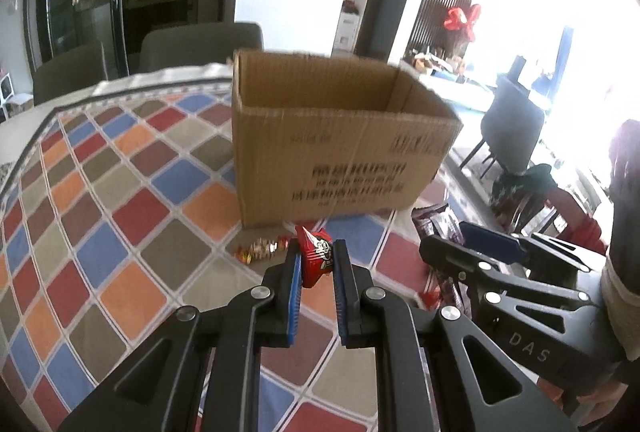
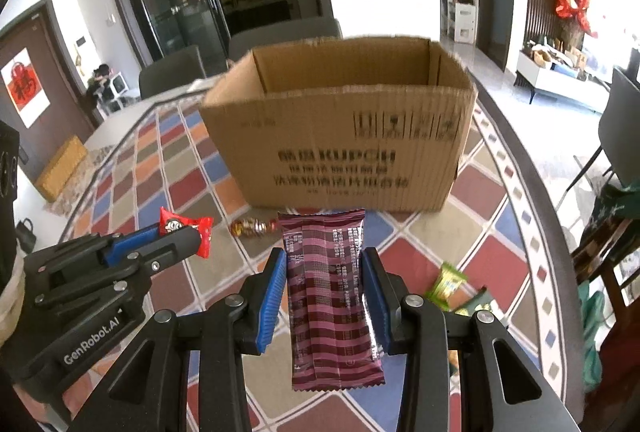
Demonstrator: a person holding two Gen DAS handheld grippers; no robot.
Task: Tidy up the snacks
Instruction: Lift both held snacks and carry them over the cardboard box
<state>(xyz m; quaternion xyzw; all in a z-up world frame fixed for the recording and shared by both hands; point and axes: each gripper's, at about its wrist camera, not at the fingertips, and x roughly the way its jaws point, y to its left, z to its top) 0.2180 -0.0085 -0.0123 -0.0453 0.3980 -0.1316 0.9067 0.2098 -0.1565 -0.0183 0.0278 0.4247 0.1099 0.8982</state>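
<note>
My left gripper (image 1: 317, 259) is shut on a small red candy packet (image 1: 316, 256), held above the tablecloth just short of the open cardboard box (image 1: 340, 148). My right gripper (image 2: 324, 268) is shut on a maroon striped snack bar (image 2: 332, 296) that stands lengthwise between its blue pads. The right wrist view shows the left gripper (image 2: 188, 232) at the left with the red candy packet (image 2: 182, 226). The box (image 2: 340, 144) stands straight ahead, its top open. A gold-wrapped candy (image 2: 252, 225) lies on the cloth in front of the box, also visible as the gold-wrapped candy (image 1: 262, 250).
A green snack packet (image 2: 448, 282) and another green wrapper (image 2: 476, 306) lie on the chequered tablecloth (image 2: 168, 168) at the right. Grey chairs (image 2: 176, 70) stand beyond the table's far edge. A dark chair (image 1: 512, 128) stands off the table's right side.
</note>
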